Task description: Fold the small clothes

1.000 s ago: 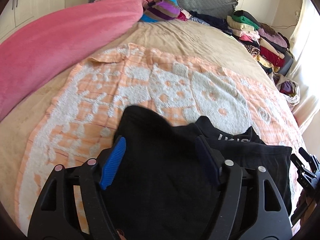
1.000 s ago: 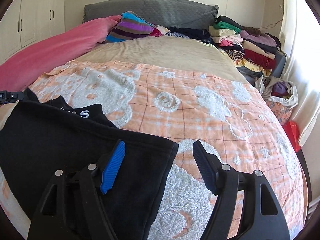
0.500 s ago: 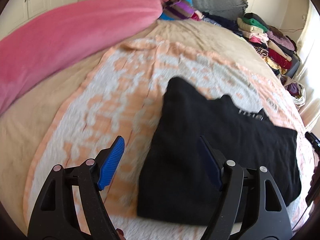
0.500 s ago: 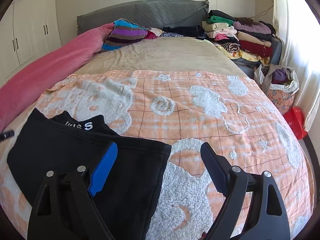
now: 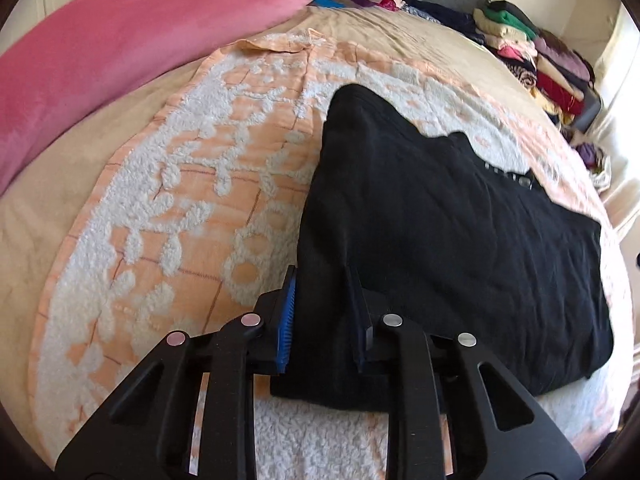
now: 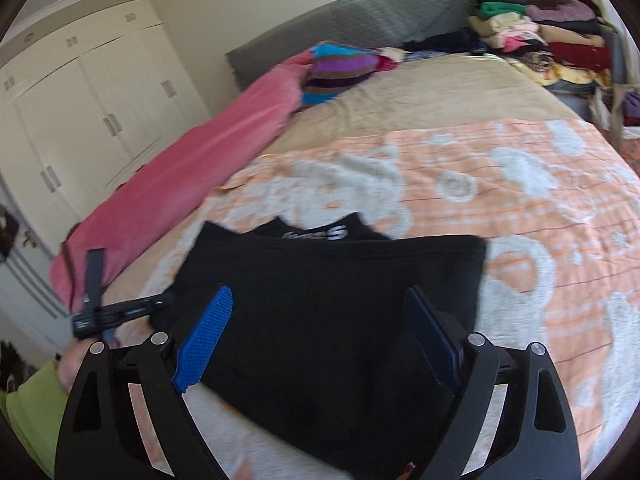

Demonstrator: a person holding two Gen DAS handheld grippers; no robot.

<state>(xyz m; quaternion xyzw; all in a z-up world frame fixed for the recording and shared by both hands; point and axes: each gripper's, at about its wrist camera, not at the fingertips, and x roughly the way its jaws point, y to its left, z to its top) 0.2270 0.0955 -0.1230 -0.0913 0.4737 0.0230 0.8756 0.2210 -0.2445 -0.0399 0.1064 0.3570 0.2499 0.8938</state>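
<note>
A black garment (image 5: 440, 220) lies folded flat on an orange and white blanket (image 5: 180, 200); white lettering shows at its far edge (image 6: 336, 234). My left gripper (image 5: 320, 276) is at the garment's near left edge. Its jaws are closing and its blue pads pinch a ridge of the black cloth between them. My right gripper (image 6: 318, 292) hovers above the same garment (image 6: 332, 320), open wide, with nothing gripped. A hand in a green sleeve (image 6: 40, 400) shows at the lower left of the right wrist view.
A long pink duvet (image 5: 120, 40) runs along the bed's left side. A striped garment (image 6: 340, 68) lies near the grey headboard (image 6: 360, 28). Stacks of folded clothes (image 5: 540, 52) line the far right edge. White wardrobe doors (image 6: 80, 120) stand at the left.
My left gripper came down onto the garment's left edge and closed on the cloth. My right gripper rose, swung left and opened wider.
</note>
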